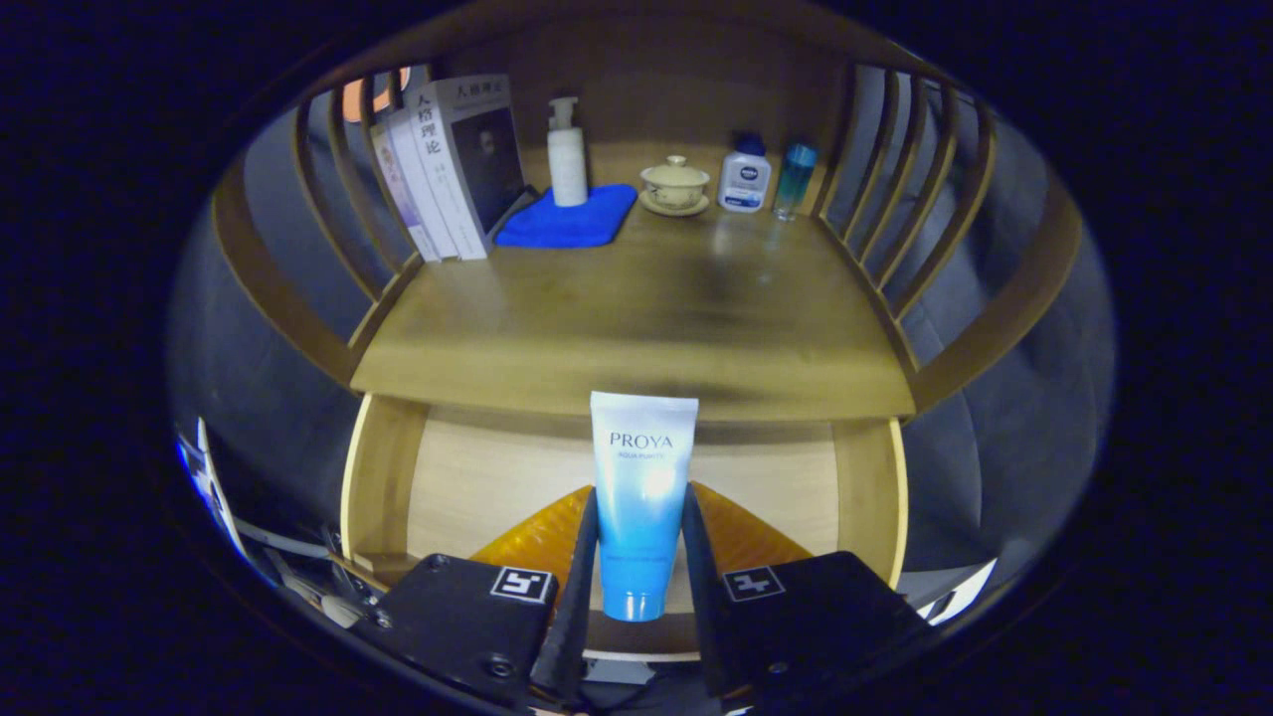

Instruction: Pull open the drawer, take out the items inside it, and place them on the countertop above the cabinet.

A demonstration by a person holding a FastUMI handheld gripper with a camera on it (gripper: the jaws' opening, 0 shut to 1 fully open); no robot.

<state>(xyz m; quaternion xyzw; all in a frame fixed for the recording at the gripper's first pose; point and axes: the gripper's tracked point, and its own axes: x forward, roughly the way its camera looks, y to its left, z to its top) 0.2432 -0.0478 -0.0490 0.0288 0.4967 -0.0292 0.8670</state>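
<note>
Your fingers (587, 567) pinch the tube (641, 497) low by its cap, over the open drawer's (477, 477) front edge; it looks soft and light, so squeeze gently.

My hand-held gripper (641, 557) holds a tube (641, 497) between its two fingers, and both fingers press on its sides. The tube is white at the top and blue lower down. It stands straight up with its blue cap at the bottom. The drawer (378, 487) is pulled open under it. The drawer is light wood. The brown wooden tabletop (636, 328) is just beyond the tube.
</note>
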